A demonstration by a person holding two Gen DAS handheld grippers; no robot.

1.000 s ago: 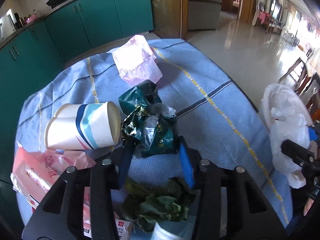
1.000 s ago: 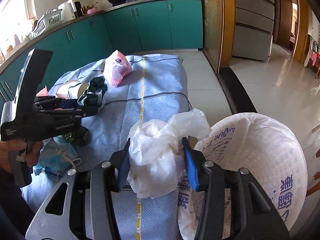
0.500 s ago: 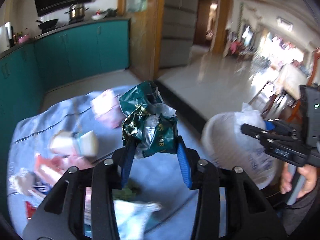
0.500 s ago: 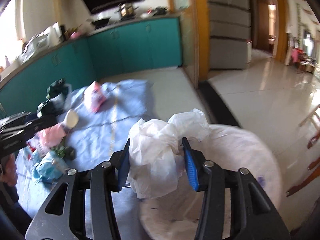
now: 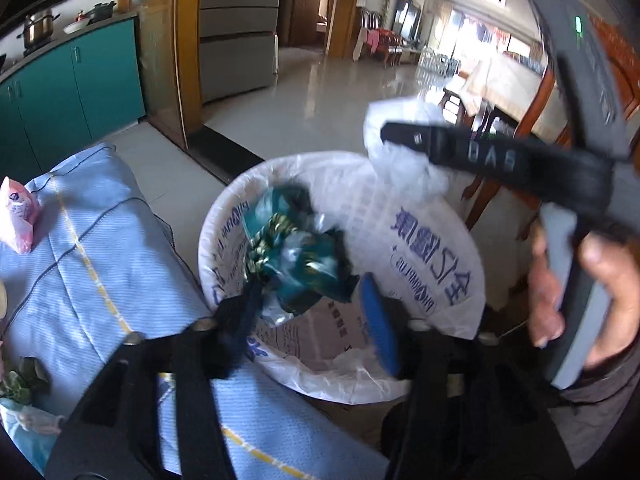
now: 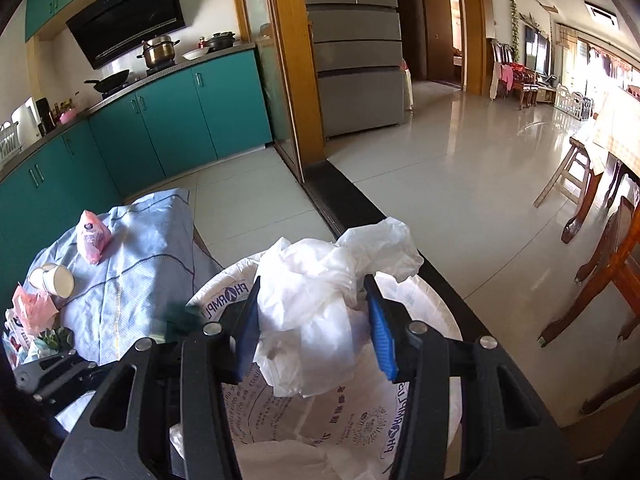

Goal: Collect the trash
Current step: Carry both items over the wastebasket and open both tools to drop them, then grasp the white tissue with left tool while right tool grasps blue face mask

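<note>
On the left, the bench under its blue cloth carries what is left to clear — a pink packet, paper cups, and a heap of pink wrapping and green leaves at the near corner.

Just beside the bench stands the trash bin, lined with a white printed bag. The left gripper hangs over its mouth; its jaws have just been opening, and the crumpled green foil wrapper sits between them, blurred, no longer pinched. I judge it is dropping into the bin. Good practice here is to hold the gripper over the middle of the opening until the wrapper is clear of the pads, not swing away early.

Further right, the right gripper is clamped at a middling width on a bunched white plastic bag, held above the same bin. Its turn comes next — the bag is light and billowy, so release it low and centred, or it may drape over the rim or drift to the floor.
</note>
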